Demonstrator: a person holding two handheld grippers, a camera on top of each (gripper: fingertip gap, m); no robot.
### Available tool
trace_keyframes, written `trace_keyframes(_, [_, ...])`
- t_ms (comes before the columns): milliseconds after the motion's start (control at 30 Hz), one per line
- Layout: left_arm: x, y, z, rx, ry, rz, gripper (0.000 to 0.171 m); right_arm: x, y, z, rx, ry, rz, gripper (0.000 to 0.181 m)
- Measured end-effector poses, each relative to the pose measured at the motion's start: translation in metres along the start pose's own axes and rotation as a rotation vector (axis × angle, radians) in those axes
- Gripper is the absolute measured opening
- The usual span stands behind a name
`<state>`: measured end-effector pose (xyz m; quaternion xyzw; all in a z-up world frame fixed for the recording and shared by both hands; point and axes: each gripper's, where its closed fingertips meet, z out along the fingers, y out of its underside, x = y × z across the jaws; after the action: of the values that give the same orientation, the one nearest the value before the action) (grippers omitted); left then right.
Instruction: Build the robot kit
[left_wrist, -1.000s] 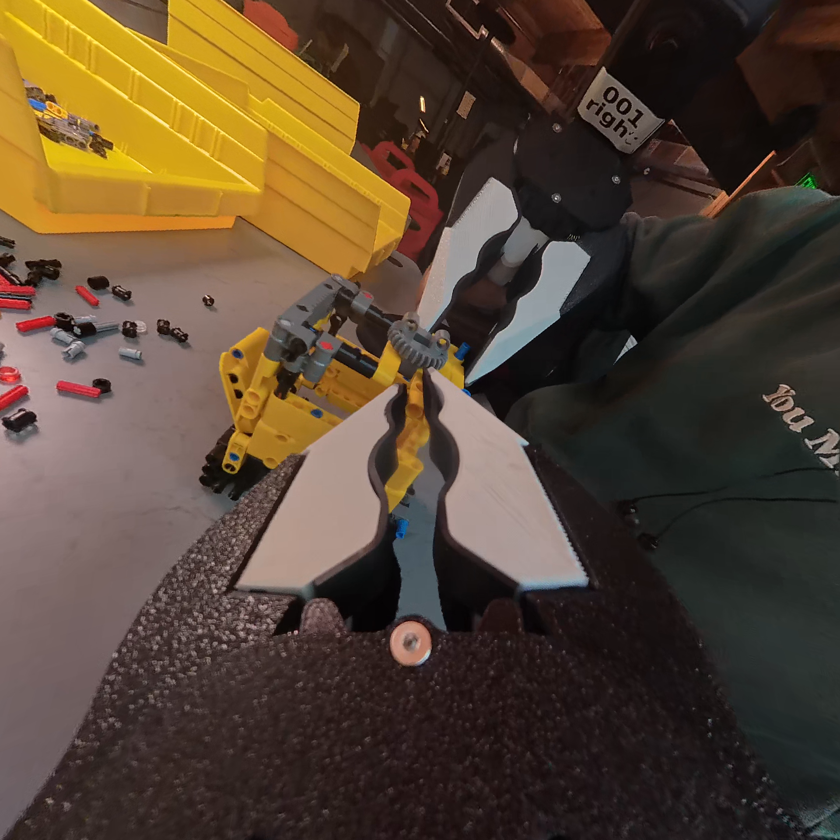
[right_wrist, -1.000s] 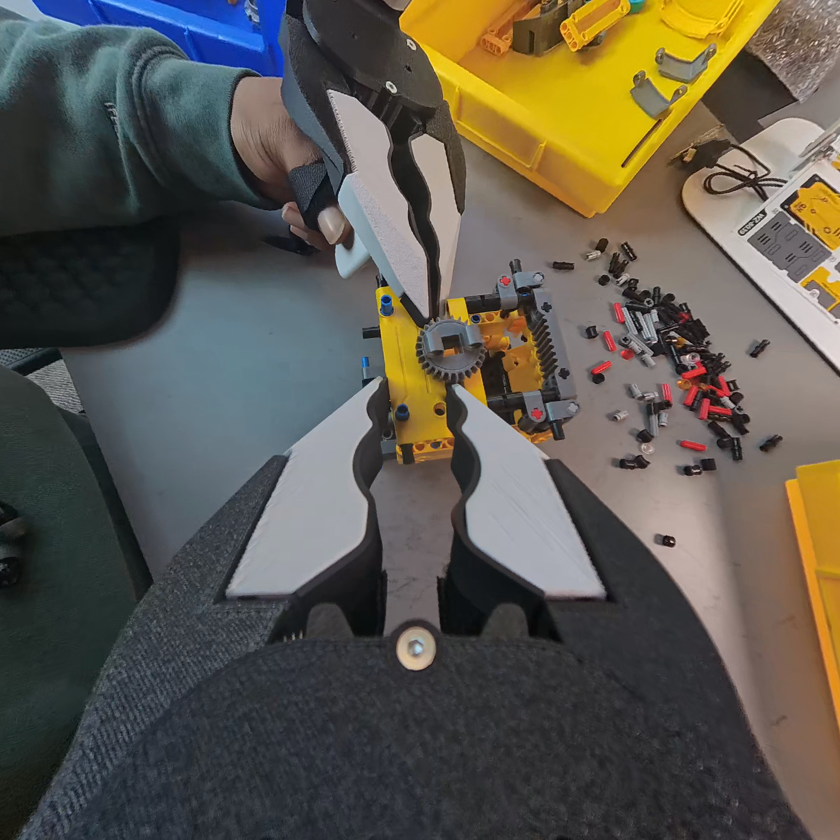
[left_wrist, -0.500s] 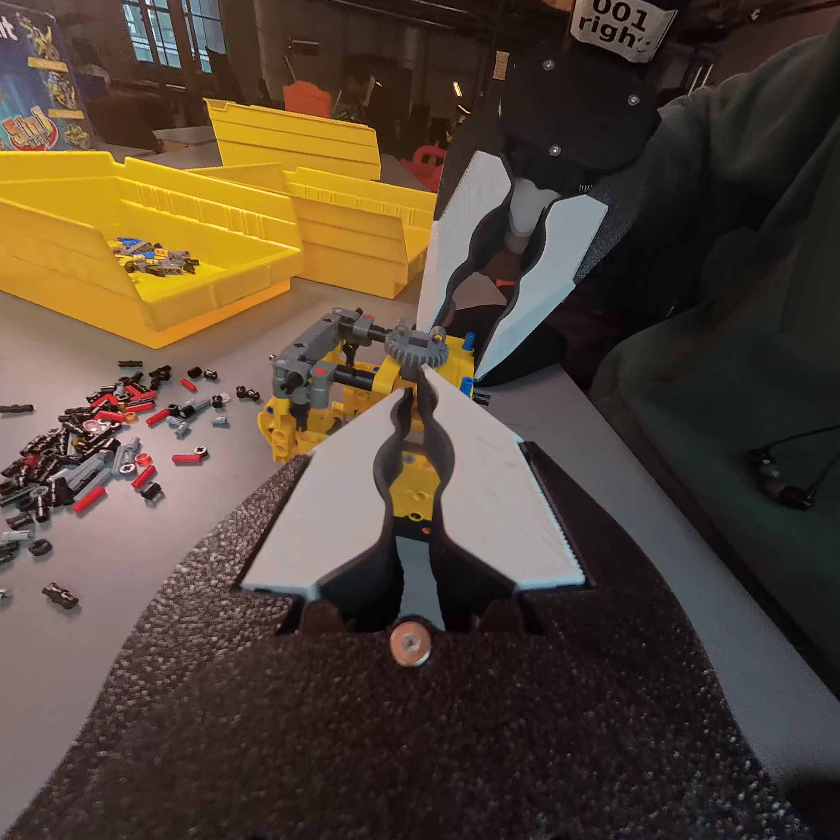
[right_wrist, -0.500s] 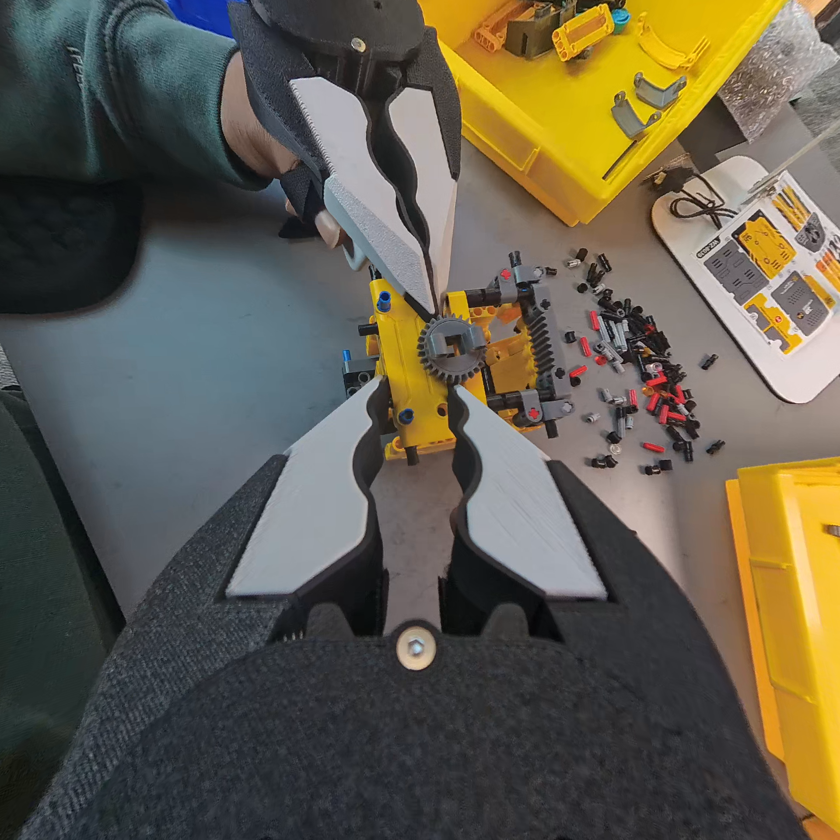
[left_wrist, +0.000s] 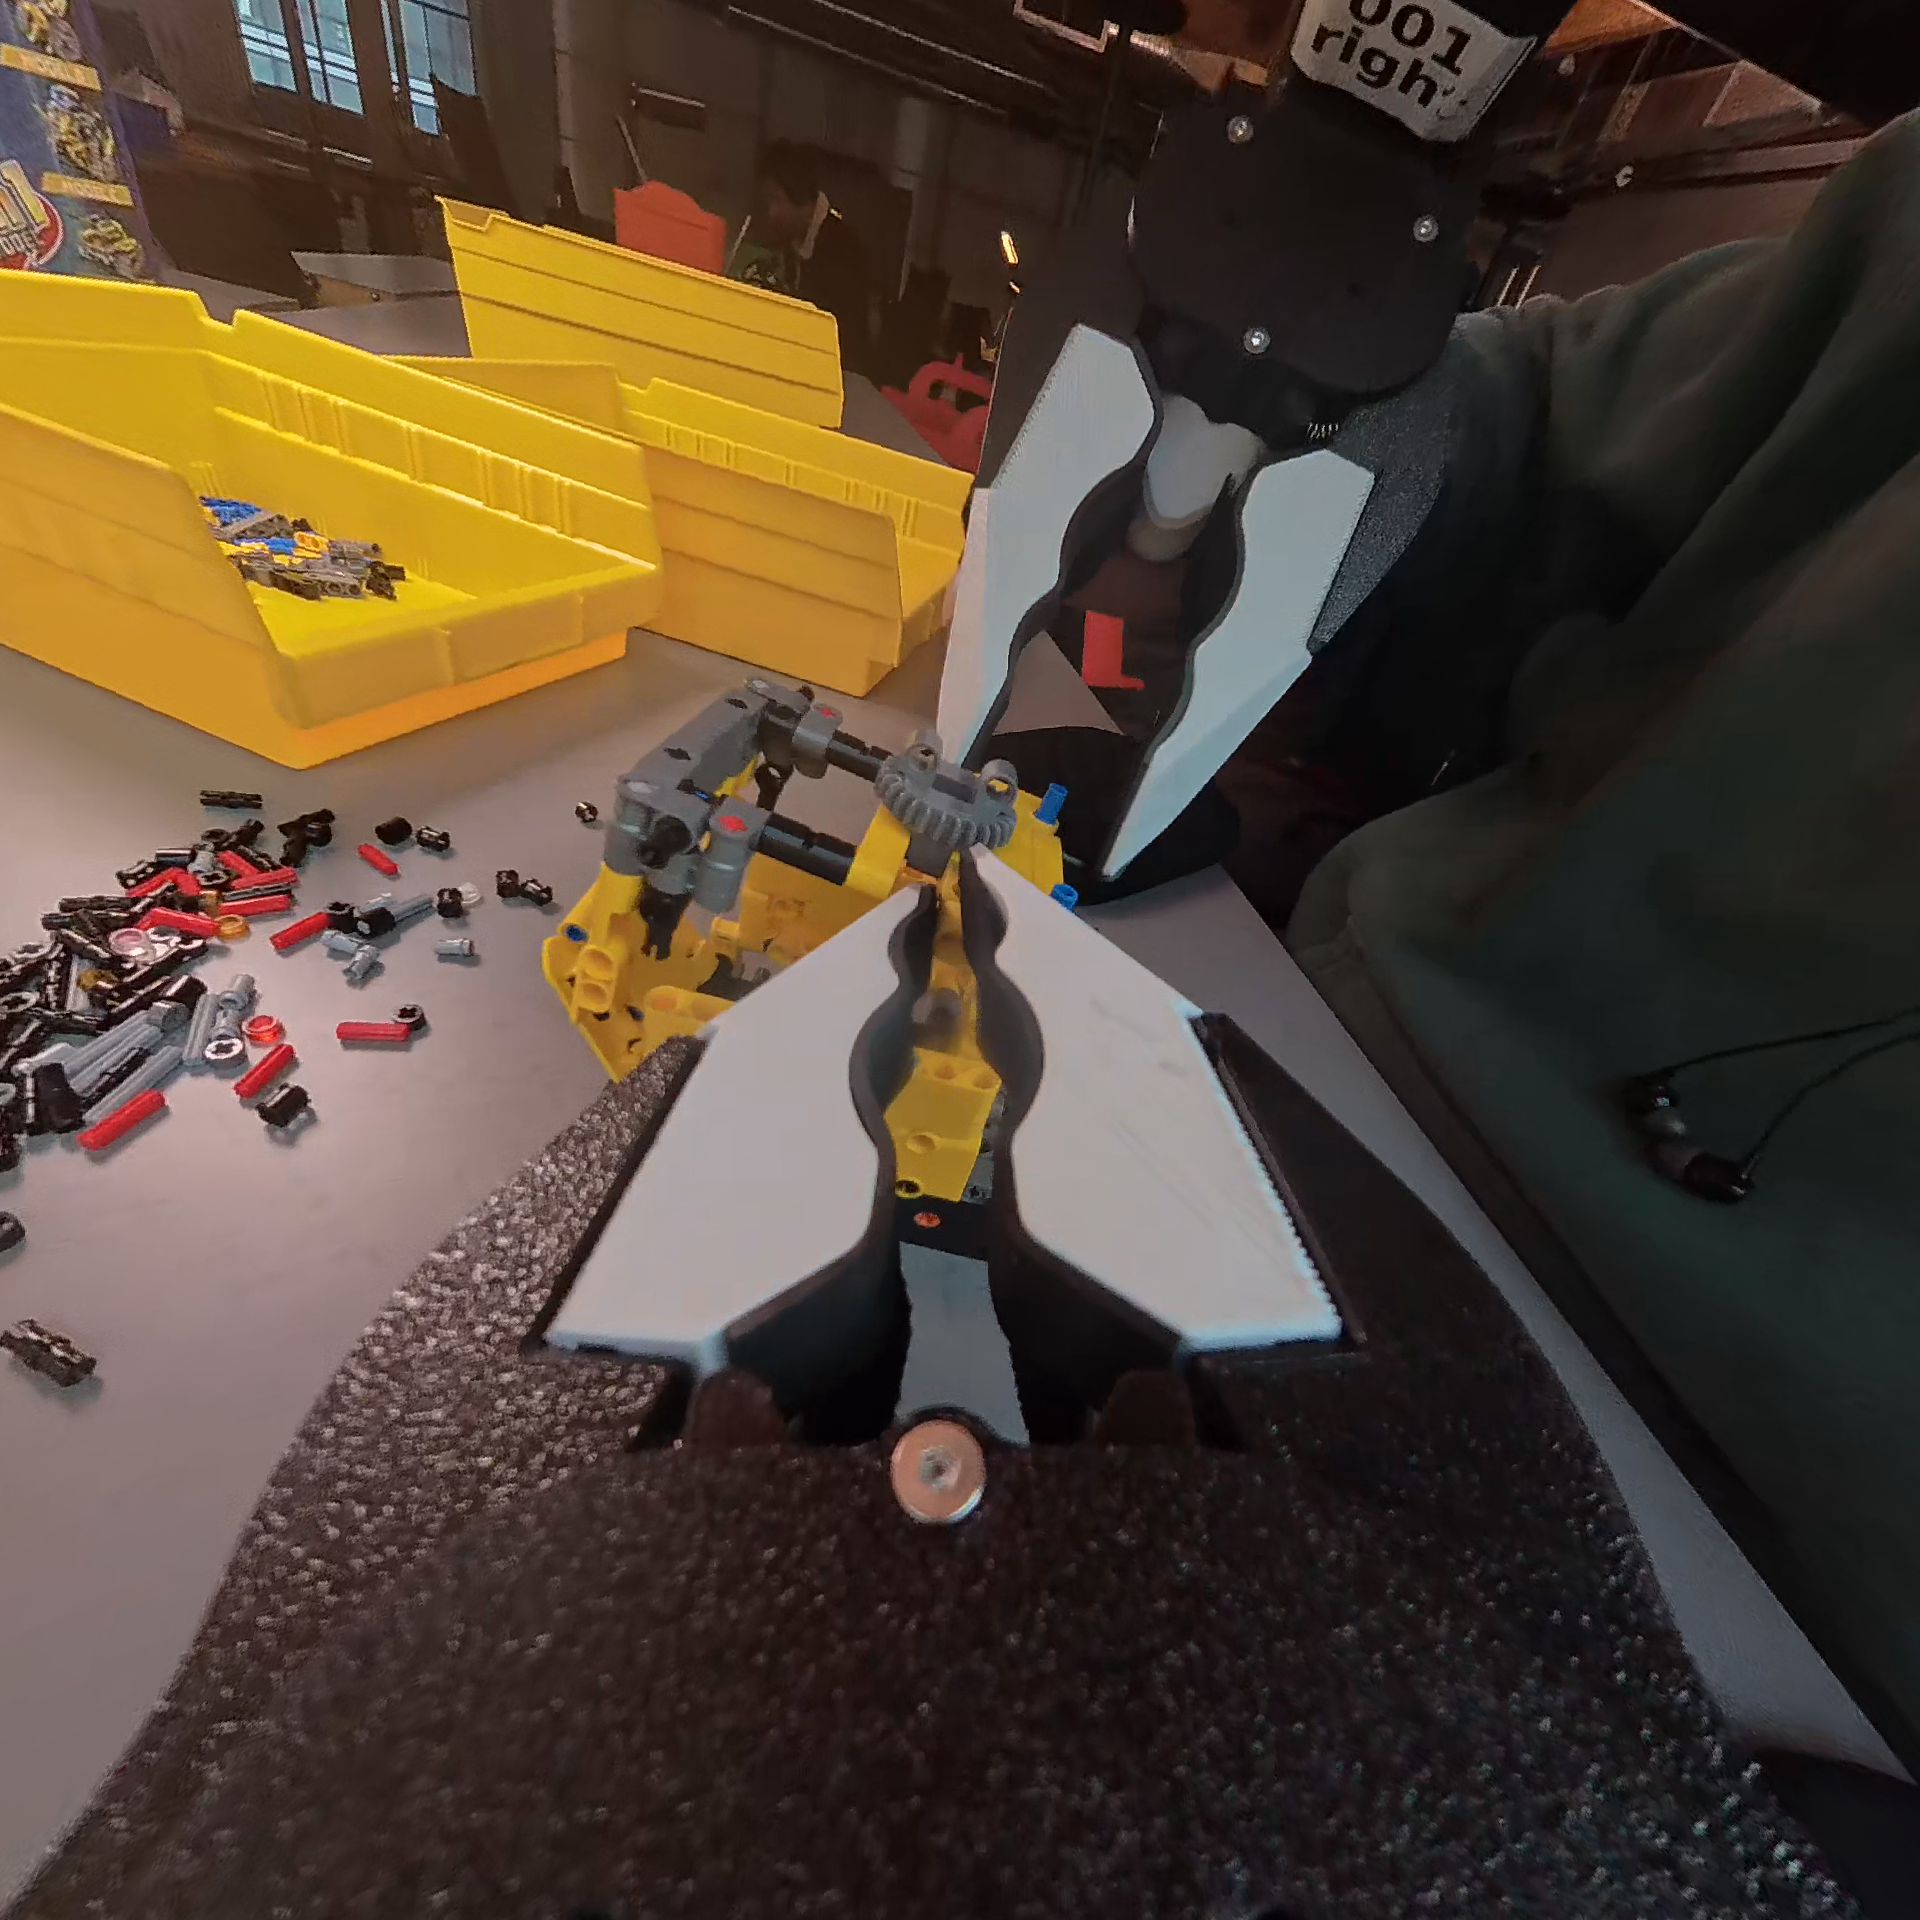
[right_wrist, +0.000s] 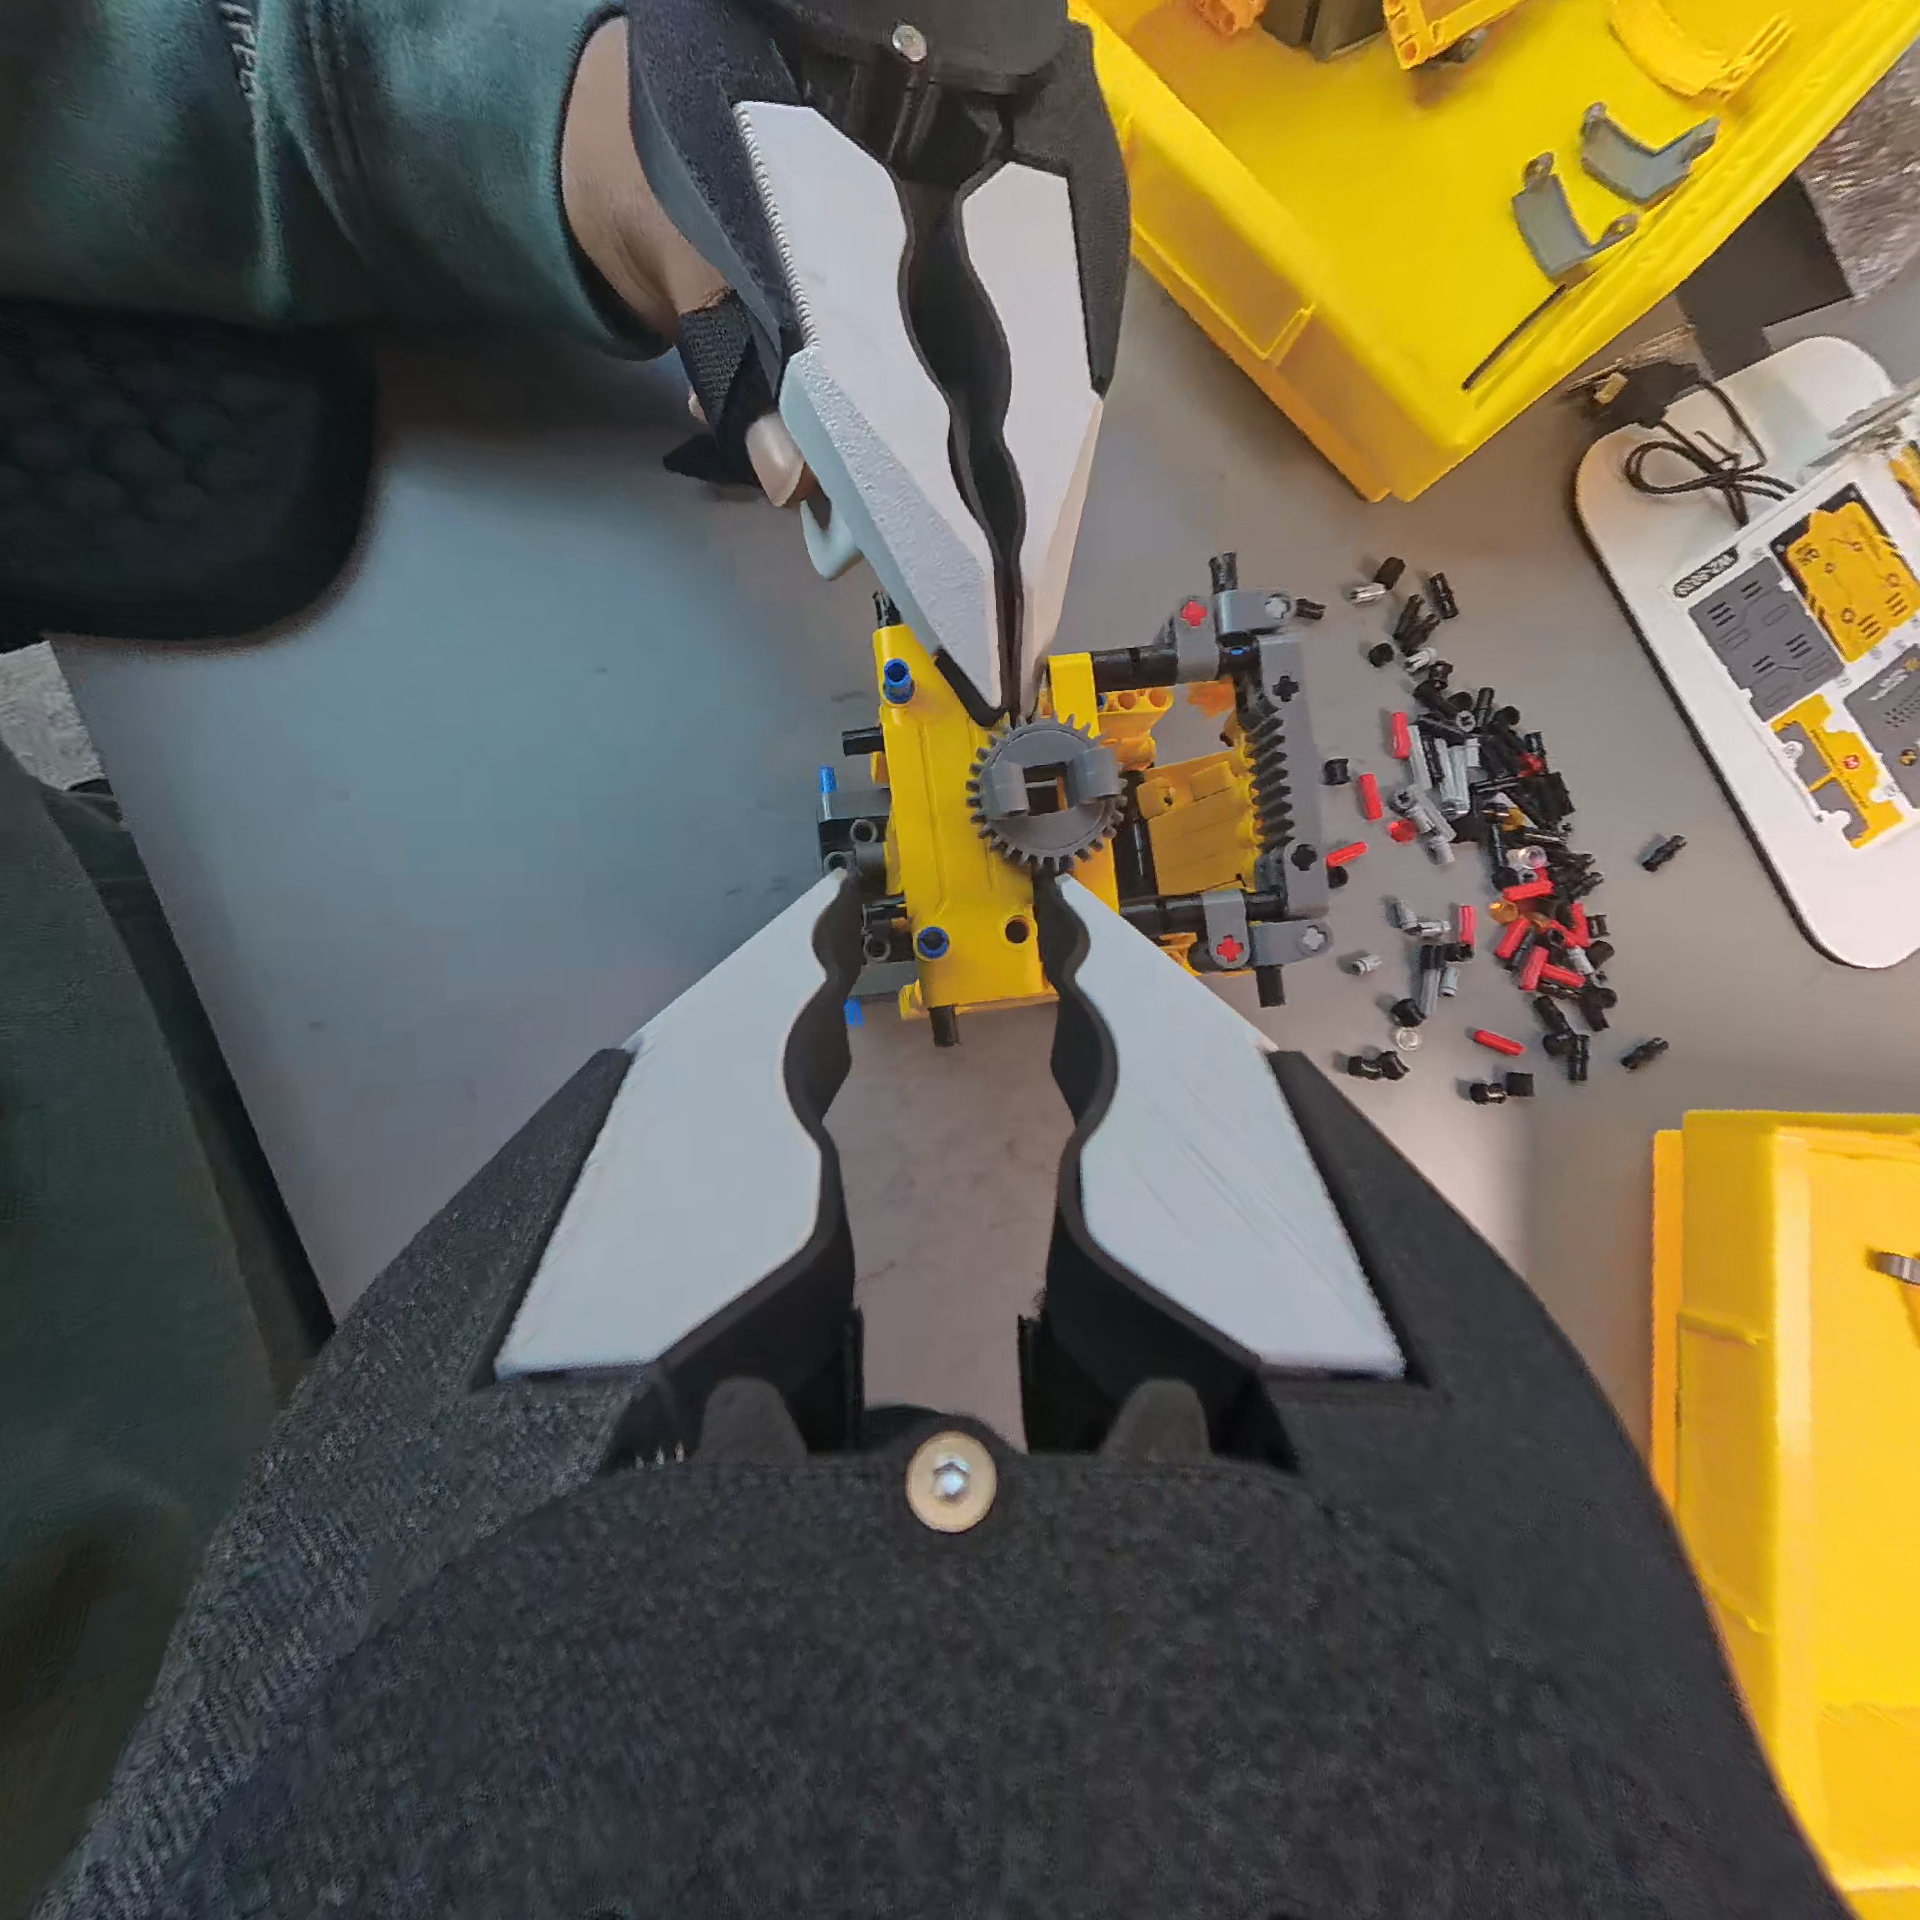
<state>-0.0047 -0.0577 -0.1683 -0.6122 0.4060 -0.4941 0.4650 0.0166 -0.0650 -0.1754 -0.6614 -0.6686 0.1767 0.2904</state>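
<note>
Yellow model (right_wrist: 961, 831) now sits level on the grey table (right_wrist: 520, 727), no longer tilted. The left gripper (left_wrist: 951, 883) stays nearly closed, pinching the model's yellow wall beside the grey gear (right_wrist: 1044, 795). The right gripper (right_wrist: 940, 894) stands half open around its near end.

left gripper (left_wrist: 951, 883) pinched on the yellow brick-built frame with grey beams (left_wrist: 769, 914) | grey toothed gear (left_wrist: 943, 805) just past its tips | right gripper (left_wrist: 1039, 821) beyond, fingers apart (pointing down at the frame) | loose black, red and grey pins (left_wrist: 156, 977) to the left | yellow plastic bins (left_wrist: 436, 582) farther left
</note>
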Motion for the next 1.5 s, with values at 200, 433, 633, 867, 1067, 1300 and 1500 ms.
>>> trace_keyframes(200, [-0.002, -0.001, -0.001, -0.001, 0.013, -0.05, 0.004, 0.003, -0.014, -0.011, -0.054, -0.045, -0.085, 0.052])
trace_keyframes(433, [-0.005, -0.002, -0.005, 0.013, 0.058, -0.179, 0.005, 0.011, -0.011, 0.019, -0.136, -0.086, -0.109, 0.045])
trace_keyframes(633, [-0.014, -0.028, -0.027, 0.178, 0.082, -0.331, 0.028, 0.012, -0.008, 0.02, -0.179, -0.129, -0.1, 0.045])
trace_keyframes(867, [0.001, -0.011, -0.033, 0.039, 0.04, -0.172, 0.042, 0.012, -0.01, 0.021, -0.21, -0.113, -0.135, 0.045])
trace_keyframes(1067, [0.005, 0.011, -0.019, -0.133, -0.075, 0.084, 0.023, 0.011, -0.012, 0.022, -0.242, -0.097, -0.198, 0.045])
trace_keyframes(1300, [0.002, 0.018, -0.02, -0.153, -0.09, 0.064, 0.023, 0.012, -0.012, 0.025, -0.282, -0.159, -0.163, 0.044])
trace_keyframes(1500, [-0.002, 0.031, -0.015, -0.188, -0.15, 0.141, 0.036, 0.014, -0.01, 0.026, -0.351, -0.209, -0.102, 0.044])
